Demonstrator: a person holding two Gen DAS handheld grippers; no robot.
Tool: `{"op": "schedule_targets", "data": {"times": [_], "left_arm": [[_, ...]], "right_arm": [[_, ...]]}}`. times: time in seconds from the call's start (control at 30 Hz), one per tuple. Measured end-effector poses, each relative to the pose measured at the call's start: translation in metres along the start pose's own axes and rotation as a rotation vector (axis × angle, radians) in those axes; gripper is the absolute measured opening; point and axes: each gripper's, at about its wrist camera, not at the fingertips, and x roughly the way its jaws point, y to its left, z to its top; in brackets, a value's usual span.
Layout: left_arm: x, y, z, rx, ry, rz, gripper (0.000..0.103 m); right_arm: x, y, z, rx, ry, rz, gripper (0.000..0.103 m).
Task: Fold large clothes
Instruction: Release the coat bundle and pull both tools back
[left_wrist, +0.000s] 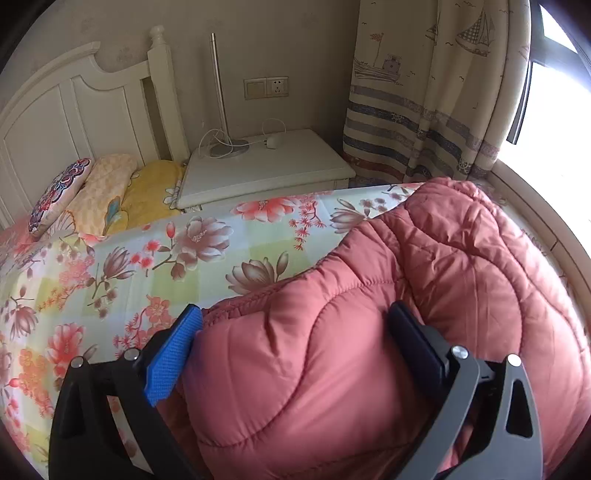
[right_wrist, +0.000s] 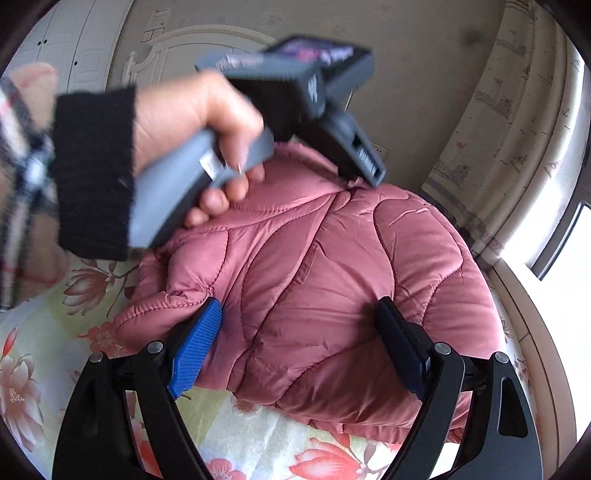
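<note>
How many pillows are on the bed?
3, all piled at the headboard end: a patterned pillow nearest the headboard, a peach pillow beside it, and a yellow pillow next to the nightstand. More may be hidden.

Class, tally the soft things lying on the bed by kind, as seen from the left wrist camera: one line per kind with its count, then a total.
Pink quilted jacket: 1
Pillows or cushions by the headboard: 3, one patterned, one peach, one yellow
Total: 4
</note>
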Motion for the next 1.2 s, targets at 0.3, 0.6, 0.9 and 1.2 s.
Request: {"op": "schedule_targets", "data": {"times": [0.3,0.6,0.9,1.2], "left_arm": [[0.0,0.003,-0.009,0.03,-0.043,0.042,0.101],[-0.001,0.001,-0.007,0.035,-0.05,0.039,0.101],[0.0,0.004,-0.008,0.028,-0.057,0.041,0.101],[-0.086,-0.005,-0.012,0.098,-0.183,0.264,0.101]], "right_arm": [[-0.037,-0.062,0.013,0.225,-0.075,0.278,0.078],[0.001,-0.027,0.005,0.074,0.003,0.097,0.085],[0.01,-0.012,0.004,0.042,0.016,0.048,0.086],[-0.033,-0.029,0.004,0.044,-0.067,0.08,0.083]]}}
